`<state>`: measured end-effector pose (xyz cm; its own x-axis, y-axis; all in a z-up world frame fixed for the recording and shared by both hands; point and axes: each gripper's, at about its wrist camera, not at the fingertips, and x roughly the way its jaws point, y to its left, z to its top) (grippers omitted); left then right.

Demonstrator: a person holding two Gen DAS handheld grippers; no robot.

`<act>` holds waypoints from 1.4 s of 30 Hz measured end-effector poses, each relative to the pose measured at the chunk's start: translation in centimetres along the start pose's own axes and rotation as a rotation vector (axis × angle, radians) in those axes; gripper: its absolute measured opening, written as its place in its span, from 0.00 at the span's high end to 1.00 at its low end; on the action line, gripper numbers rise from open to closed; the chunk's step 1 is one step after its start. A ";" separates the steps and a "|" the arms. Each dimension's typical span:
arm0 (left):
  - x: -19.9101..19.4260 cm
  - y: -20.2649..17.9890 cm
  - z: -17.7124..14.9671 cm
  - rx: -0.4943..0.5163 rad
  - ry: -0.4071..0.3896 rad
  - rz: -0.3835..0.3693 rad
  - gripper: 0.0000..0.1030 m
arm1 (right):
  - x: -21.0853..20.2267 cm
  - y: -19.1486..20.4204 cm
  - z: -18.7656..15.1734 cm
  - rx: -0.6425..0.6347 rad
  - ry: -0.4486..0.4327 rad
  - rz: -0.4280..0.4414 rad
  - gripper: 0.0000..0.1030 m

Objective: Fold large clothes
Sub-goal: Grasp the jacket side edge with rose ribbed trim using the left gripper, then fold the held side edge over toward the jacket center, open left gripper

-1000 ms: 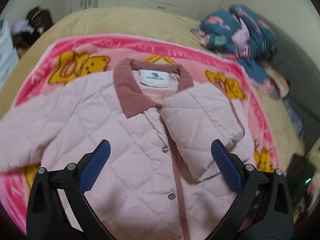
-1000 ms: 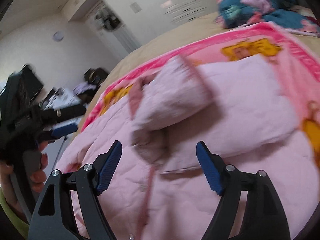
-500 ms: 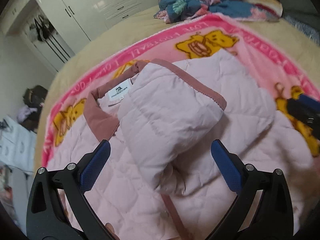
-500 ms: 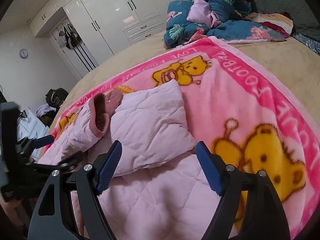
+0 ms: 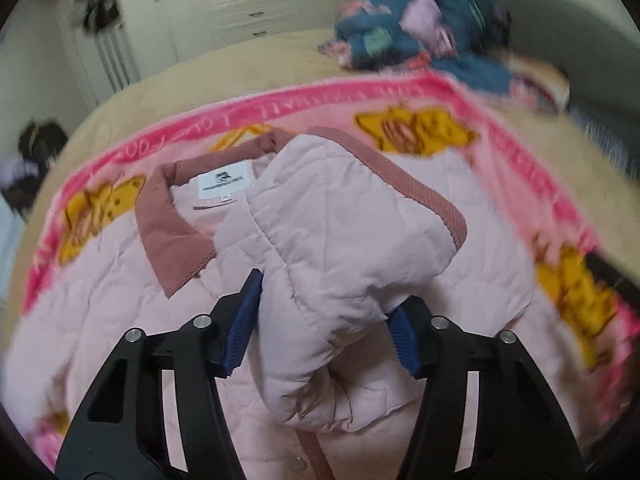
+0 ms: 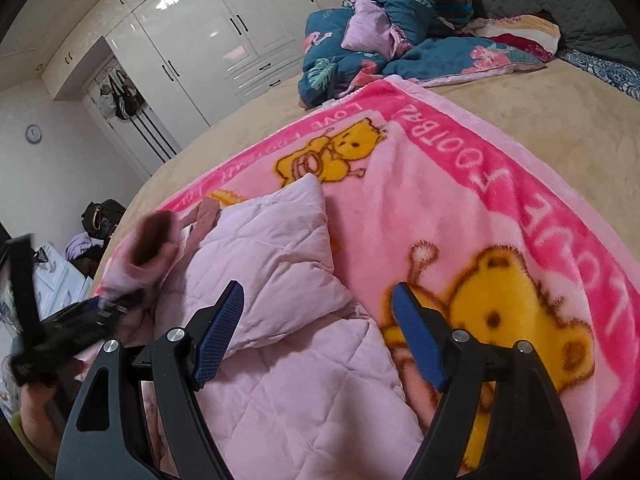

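A pale pink quilted jacket (image 5: 100, 300) with a dusty-rose collar (image 5: 168, 240) lies face up on a pink cartoon-bear blanket (image 5: 520, 168). Its sleeve (image 5: 344, 248), with a rose cuff (image 5: 420, 196), is folded across the chest. My left gripper (image 5: 324, 320) is shut on this sleeve and holds it lifted a little. In the right wrist view my right gripper (image 6: 316, 336) is open and empty above the jacket's side edge (image 6: 280, 264). The left gripper (image 6: 68, 328) with the sleeve cuff (image 6: 152, 240) shows at the left there.
The blanket (image 6: 500, 208) lies on a beige bed (image 6: 560, 112). A heap of blue patterned bedding (image 6: 384, 32) sits at the far end. White wardrobes (image 6: 200, 40) stand behind. Bags and clothes (image 6: 96, 224) lie by the bed's left side.
My left gripper has closed on the folded sleeve, which was lying free between its open jaws. My right gripper has stayed open and shifted slightly over the jacket's right side.
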<state>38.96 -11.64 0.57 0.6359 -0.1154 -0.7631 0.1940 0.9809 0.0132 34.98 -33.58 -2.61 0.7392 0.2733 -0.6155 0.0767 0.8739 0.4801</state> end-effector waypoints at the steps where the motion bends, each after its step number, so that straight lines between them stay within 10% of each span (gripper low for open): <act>1: -0.5 0.7 -0.1 -0.037 -0.008 -0.012 0.51 | 0.1 0.0 0.0 0.002 0.002 0.003 0.27; 16: -2.2 11.0 -4.6 -0.411 0.007 -0.152 0.33 | 1.1 2.2 -1.2 -0.097 0.011 -0.021 0.27; 24: -2.2 14.9 -7.2 -0.492 -0.009 -0.162 0.83 | 1.3 3.0 -1.5 -0.153 -0.001 -0.037 0.27; 35: -7.1 16.8 -5.4 -0.402 -0.142 -0.184 0.90 | 1.1 5.1 -2.2 -0.259 -0.016 -0.014 0.31; 42: -2.6 19.5 -8.1 -0.404 -0.020 -0.135 0.89 | 2.2 9.4 -2.7 -0.382 0.033 -0.004 0.31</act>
<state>35.05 9.04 -2.42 0.6399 -0.2462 -0.7279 -0.0295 0.9387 -0.3434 35.50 -23.67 -1.11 0.7168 0.2766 -0.6401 -0.1797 0.9602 0.2137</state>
